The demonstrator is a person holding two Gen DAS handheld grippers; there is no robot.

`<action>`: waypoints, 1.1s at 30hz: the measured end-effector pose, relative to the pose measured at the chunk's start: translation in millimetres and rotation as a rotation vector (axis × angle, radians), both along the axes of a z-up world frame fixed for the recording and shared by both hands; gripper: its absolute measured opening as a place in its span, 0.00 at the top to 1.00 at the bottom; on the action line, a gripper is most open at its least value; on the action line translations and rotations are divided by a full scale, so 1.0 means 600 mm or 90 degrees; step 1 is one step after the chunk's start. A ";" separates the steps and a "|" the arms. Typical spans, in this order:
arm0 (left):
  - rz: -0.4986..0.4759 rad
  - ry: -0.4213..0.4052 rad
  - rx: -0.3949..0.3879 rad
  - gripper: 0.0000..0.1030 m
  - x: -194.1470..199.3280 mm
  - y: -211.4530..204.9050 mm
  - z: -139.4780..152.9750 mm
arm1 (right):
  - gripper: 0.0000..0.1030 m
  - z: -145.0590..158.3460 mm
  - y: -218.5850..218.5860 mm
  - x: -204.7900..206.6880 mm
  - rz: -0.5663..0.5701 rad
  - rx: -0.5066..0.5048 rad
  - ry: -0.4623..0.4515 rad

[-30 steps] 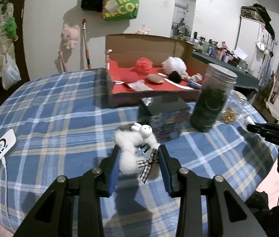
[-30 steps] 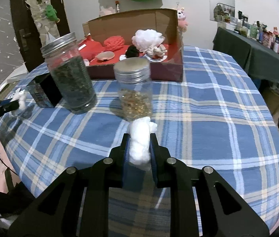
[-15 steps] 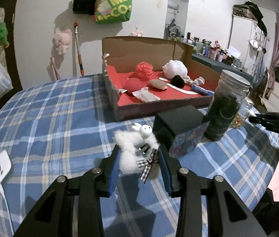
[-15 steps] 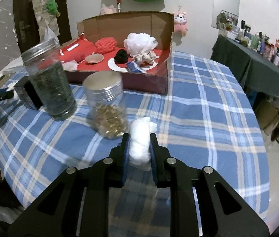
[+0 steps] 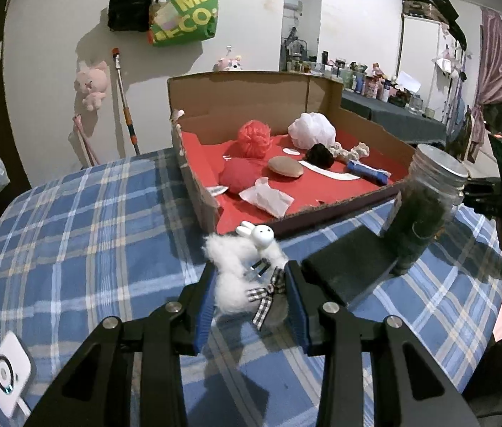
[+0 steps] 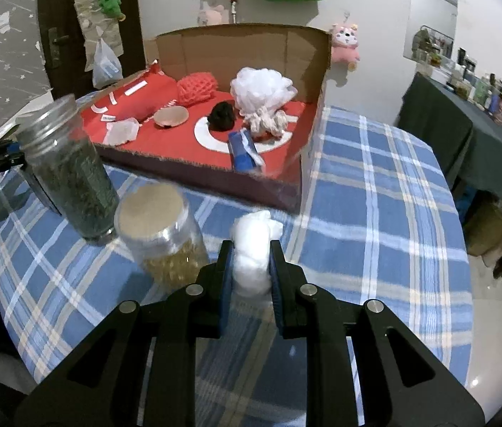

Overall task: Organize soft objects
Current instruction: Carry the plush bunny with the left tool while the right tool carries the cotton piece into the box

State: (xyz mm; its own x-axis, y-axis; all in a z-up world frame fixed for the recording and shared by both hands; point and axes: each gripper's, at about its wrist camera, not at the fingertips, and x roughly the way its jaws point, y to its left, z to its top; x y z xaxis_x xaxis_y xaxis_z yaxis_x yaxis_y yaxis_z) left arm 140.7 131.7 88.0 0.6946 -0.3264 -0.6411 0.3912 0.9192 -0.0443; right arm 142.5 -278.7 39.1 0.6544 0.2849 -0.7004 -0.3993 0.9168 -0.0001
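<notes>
My left gripper (image 5: 251,286) is shut on a fluffy white rabbit toy (image 5: 240,274) with a checked bow, held above the blue plaid tablecloth just short of the cardboard box (image 5: 251,96). The box has a red lining and holds a red mesh ball (image 5: 254,138), a white pouf (image 5: 311,131), a black ball and other soft items. My right gripper (image 6: 251,263) is shut on a white cotton wad (image 6: 254,249), in front of the same box (image 6: 244,46) and to the right of the jars. The right gripper's body shows at the far right edge of the left wrist view.
A tall jar of dark contents (image 5: 423,206) (image 6: 69,170) and a shorter jar of golden pieces (image 6: 165,235) stand before the box. A black box (image 5: 350,267) lies beside the tall jar. A white device (image 5: 9,373) with a cable sits at the near left of the table.
Both grippers have moved closer to the cardboard box, keeping their loads. The jars and the black box have slid sideways and lower in both views.
</notes>
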 end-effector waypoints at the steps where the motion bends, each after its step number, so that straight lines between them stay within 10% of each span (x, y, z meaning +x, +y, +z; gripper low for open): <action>1: -0.003 0.000 0.000 0.62 0.004 0.000 0.003 | 0.83 0.003 0.000 0.005 0.006 0.003 0.000; 12: -0.075 0.012 -0.006 0.62 0.066 -0.039 0.046 | 0.83 0.043 0.020 0.061 0.074 0.010 0.007; 33: -0.198 0.193 0.043 0.62 0.245 -0.224 0.026 | 0.82 0.041 0.160 0.228 0.192 -0.002 0.142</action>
State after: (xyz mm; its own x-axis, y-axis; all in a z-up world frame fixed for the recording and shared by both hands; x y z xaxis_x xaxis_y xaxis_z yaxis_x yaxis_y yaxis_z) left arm 287.7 -2.8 103.8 0.3474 -0.4404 -0.8279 0.6288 0.7643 -0.1427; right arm 279.6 -182.7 63.5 0.3722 0.4388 -0.8179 -0.6422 0.7580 0.1145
